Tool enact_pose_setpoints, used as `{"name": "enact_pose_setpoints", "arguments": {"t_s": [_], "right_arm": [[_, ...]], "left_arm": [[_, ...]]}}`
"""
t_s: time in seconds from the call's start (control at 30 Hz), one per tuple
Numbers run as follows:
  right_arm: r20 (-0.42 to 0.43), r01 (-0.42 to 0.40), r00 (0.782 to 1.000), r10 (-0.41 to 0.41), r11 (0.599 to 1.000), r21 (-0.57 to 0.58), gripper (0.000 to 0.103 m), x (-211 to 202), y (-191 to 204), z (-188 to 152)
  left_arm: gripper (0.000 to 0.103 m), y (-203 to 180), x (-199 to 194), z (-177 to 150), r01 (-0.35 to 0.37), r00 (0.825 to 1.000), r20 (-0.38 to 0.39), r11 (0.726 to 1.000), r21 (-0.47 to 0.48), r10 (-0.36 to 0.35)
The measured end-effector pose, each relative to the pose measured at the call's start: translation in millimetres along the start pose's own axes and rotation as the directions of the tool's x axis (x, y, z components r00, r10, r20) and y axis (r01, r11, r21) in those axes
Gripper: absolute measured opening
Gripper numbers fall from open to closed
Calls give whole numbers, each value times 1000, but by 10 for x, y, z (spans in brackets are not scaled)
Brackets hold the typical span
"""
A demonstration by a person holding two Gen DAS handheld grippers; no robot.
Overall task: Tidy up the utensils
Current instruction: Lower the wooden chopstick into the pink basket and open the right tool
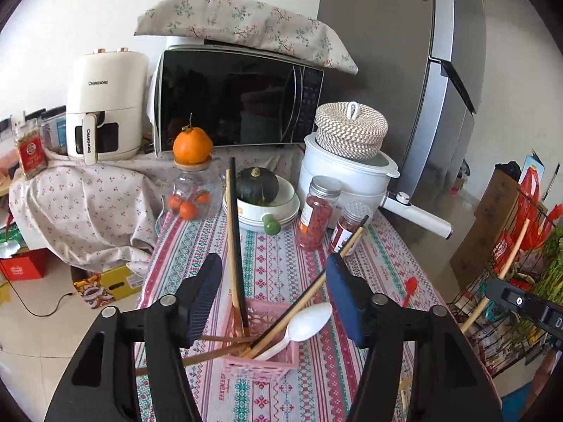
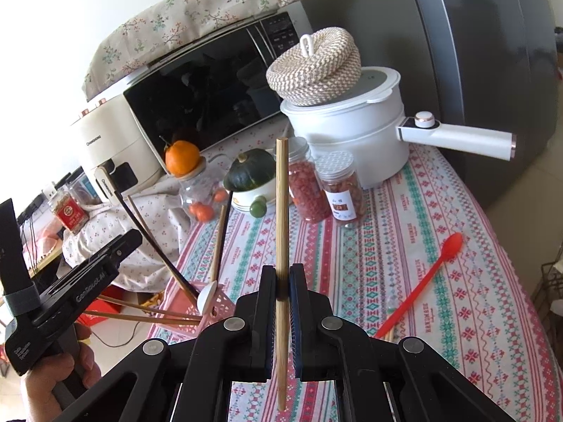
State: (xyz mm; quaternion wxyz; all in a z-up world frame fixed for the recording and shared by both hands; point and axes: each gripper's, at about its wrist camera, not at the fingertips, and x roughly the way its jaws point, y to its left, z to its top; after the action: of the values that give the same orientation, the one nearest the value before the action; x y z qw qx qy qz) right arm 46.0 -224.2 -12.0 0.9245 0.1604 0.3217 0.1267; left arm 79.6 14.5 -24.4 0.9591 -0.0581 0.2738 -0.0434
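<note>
A pink basket (image 1: 262, 367) on the patterned tablecloth holds several chopsticks, dark and wooden, and a white plastic spoon (image 1: 308, 320). My left gripper (image 1: 272, 267) hovers just above it, open; a dark chopstick (image 1: 233, 239) leans up between its fingers without being pressed. My right gripper (image 2: 281, 281) is shut on a single bamboo chopstick (image 2: 281, 193), held nearly upright above the table. A red spoon (image 2: 424, 279) lies on the cloth to the right, with a few loose chopsticks (image 2: 388, 334) beside its handle. In the right wrist view a hand holds the left gripper's handle at lower left.
At the table's far end stand a white pot (image 1: 343, 179) with a woven lid, two jars (image 1: 316, 211), a squash in a bowl (image 1: 258, 184) and a glass jar topped by an orange (image 1: 193, 146). Microwave (image 1: 232, 98), air fryer and fridge stand behind. A wire rack (image 1: 506, 281) is right.
</note>
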Motion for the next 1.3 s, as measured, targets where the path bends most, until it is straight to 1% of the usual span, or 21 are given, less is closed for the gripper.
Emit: {"name": "enact_pose_setpoints", "arguments": {"t_s": [0.03,0.1,0.2,0.33,0.5,0.63,0.73,0.83,0.93,1.07,1.3], "right_arm": [[1,-2,1000,2,1000,2,5,-5,1,-3],[6,-1,1000,1,1000,1,5,-11,10,-7],[12,-1,1000,1,1000,0,5,-21,28,-7],[26,-4,1000,4,1000,-1,5,-30,62,5],[45,-27,999,27,1000,11,5,-37,142,35],[69,-47,997,46,999,9,5,-6,280,77],[96,-65,993,63,998,18,5,16,382,110],[132,-90,987,86,996,21,5,42,500,159],[180,-99,979,96,995,7,5,77,634,181],[214,-114,970,112,993,1,5,219,788,185],[229,-60,971,70,997,-51,5,565,1047,107]], "left_arm": [[69,-4,-57,-26,9,1000,-11,1000,11,-8],[76,-5,-182,-83,26,999,-28,999,30,-25],[84,15,-366,-171,57,998,-43,997,47,-55],[88,52,-578,-343,103,992,-75,991,84,-97],[89,167,-692,-584,126,985,-133,984,126,-109],[89,348,-635,-776,114,976,-200,984,134,-86],[89,475,-583,-894,94,970,-236,985,142,-58],[89,594,-563,-959,84,964,-261,987,137,-46],[89,687,-566,-971,77,962,-269,989,128,-40],[89,783,-552,-949,64,961,-276,991,114,-30],[89,937,-507,-888,38,961,-278,996,76,-15]]}}
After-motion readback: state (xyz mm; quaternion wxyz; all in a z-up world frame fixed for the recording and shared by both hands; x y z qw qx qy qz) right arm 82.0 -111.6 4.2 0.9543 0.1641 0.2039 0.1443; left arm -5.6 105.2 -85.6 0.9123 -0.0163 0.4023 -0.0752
